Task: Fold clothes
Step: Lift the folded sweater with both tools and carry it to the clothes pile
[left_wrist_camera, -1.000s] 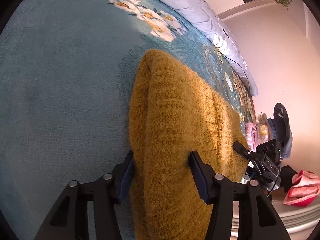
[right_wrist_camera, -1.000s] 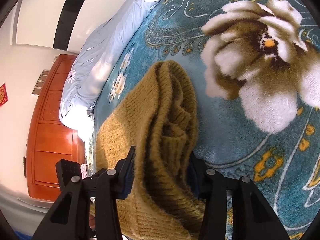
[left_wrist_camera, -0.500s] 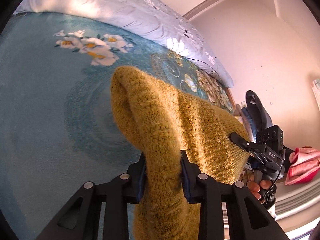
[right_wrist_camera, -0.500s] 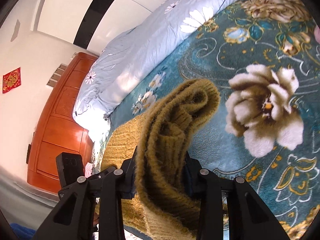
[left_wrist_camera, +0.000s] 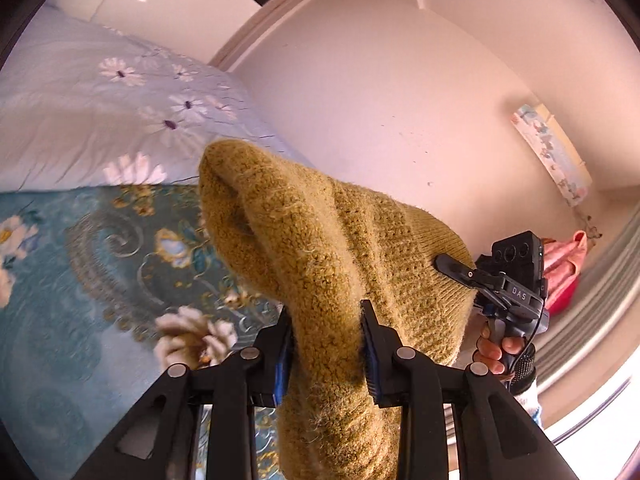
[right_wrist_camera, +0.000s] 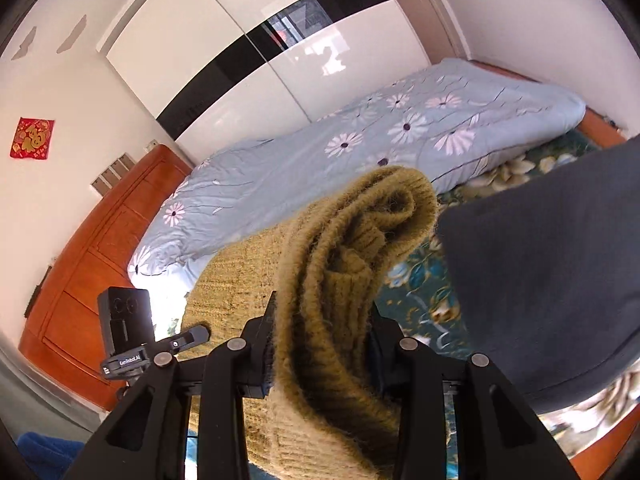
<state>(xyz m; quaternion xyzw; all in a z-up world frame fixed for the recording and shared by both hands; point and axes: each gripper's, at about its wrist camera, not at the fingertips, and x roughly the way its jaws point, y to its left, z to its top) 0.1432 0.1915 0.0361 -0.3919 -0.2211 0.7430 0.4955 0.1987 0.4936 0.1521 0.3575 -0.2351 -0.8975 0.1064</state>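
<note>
Left gripper (left_wrist_camera: 326,344) jaws clamped on mustard sweater (left_wrist_camera: 320,248) above floral bedspread (left_wrist_camera: 80,264).

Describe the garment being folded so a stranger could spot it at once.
Find the bed with the teal flowered blanket and pale blue daisy quilt. Above it hangs a mustard-yellow fuzzy knit sweater, unlike the smooth dark grey cloth beside it.

Fuzzy knitted wool sweater (left_wrist_camera: 328,264); glossy wardrobe (right_wrist_camera: 248,52); polished wooden headboard (right_wrist_camera: 92,264)
</note>
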